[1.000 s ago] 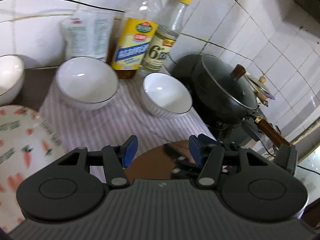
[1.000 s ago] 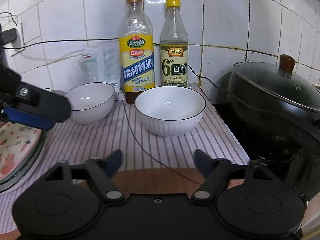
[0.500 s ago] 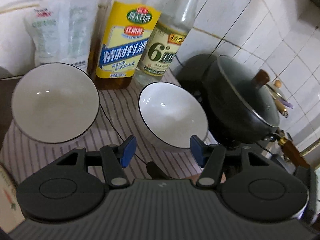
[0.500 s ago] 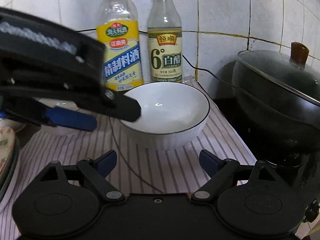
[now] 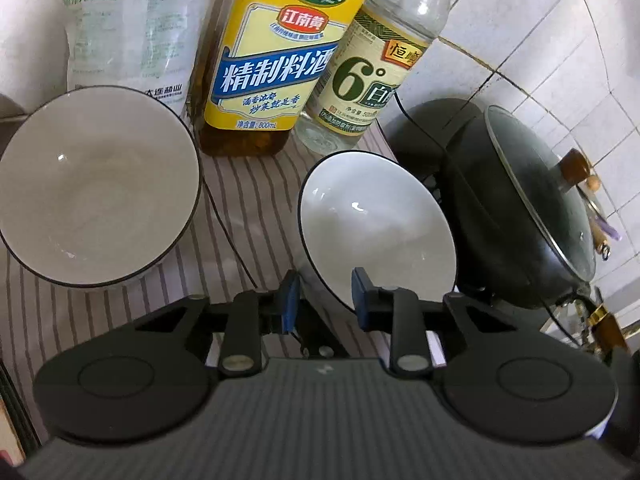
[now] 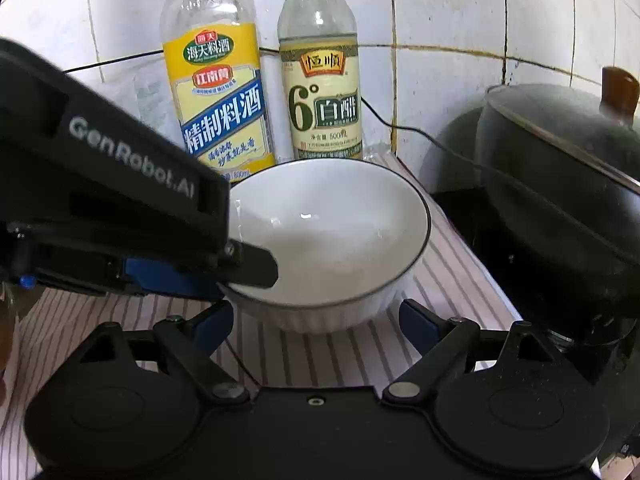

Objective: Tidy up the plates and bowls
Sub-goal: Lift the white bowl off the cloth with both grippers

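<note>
Two white bowls with dark rims stand on a striped cloth [image 5: 248,216]. My left gripper [image 5: 324,300] straddles the near-left rim of the right bowl [image 5: 380,224], one blue pad inside and one outside, with a narrow gap left; I cannot tell if the pads press the rim. The left bowl [image 5: 92,184] sits apart. In the right wrist view the same right bowl [image 6: 332,232] sits just beyond my right gripper [image 6: 316,320], which is open and empty; the left gripper [image 6: 248,266] reaches over the bowl's left rim.
A yellow-labelled cooking wine bottle [image 5: 276,64] and a vinegar bottle [image 5: 368,76] stand behind the bowls against the tiled wall. A salt bag [image 5: 132,32] leans at back left. A lidded black wok [image 5: 536,208] sits right, close to the bowl. A black cable [image 5: 228,228] crosses the cloth.
My left gripper moved forward and down onto the right bowl's rim and its jaws narrowed. My right gripper moved closer to the same bowl and stayed open.
</note>
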The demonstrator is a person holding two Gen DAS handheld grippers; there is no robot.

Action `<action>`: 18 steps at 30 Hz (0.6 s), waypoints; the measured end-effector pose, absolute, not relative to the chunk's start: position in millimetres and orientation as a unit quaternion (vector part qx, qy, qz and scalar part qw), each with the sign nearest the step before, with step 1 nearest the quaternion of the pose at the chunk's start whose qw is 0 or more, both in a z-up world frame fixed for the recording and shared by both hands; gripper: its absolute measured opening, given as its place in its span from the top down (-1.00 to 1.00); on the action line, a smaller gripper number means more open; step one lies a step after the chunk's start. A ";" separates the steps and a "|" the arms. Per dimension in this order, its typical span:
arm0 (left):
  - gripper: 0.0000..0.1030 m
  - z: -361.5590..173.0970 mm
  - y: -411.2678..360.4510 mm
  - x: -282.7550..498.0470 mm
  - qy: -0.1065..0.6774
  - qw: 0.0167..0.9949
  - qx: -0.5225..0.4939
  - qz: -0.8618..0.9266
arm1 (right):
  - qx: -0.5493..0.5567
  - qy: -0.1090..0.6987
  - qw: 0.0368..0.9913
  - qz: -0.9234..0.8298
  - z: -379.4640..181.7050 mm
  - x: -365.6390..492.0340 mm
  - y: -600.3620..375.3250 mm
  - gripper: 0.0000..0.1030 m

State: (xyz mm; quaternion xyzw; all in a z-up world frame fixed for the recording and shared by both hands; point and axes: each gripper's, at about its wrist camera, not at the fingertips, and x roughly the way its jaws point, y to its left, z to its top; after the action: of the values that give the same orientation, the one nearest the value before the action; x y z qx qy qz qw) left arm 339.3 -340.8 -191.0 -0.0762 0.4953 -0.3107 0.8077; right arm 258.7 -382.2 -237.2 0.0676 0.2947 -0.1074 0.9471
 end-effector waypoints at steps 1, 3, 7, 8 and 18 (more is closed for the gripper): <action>0.56 -189.7 -341.5 337.5 0.491 0.811 -0.066 -0.311 | 0.065 0.293 0.948 -0.106 -236.5 258.7 -382.2 -0.79; 0.59 -187.6 -344.7 335.4 0.484 0.816 -0.049 -0.313 | 0.062 0.288 0.949 -0.107 -234.9 257.7 -382.2 -0.79; 0.60 -184.2 -344.1 330.4 0.482 0.818 -0.034 -0.311 | 0.075 0.281 0.951 -0.104 -233.9 251.2 -382.1 -0.79; 0.60 -183.6 -342.5 329.5 0.484 0.818 -0.034 -0.310 | 0.076 0.280 0.951 -0.102 -234.2 251.0 -381.5 -0.79; 0.60 -165.7 -313.0 299.1 0.505 0.815 -0.024 -0.283 | 0.032 0.262 0.961 -0.086 -227.6 220.2 -349.6 -0.79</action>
State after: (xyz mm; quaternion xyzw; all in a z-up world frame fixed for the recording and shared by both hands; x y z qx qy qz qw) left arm 299.1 -313.0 -165.7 -0.0242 0.5045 -0.2829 0.8154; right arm 220.2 -349.6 -227.6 0.0321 0.2619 -0.0860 0.9607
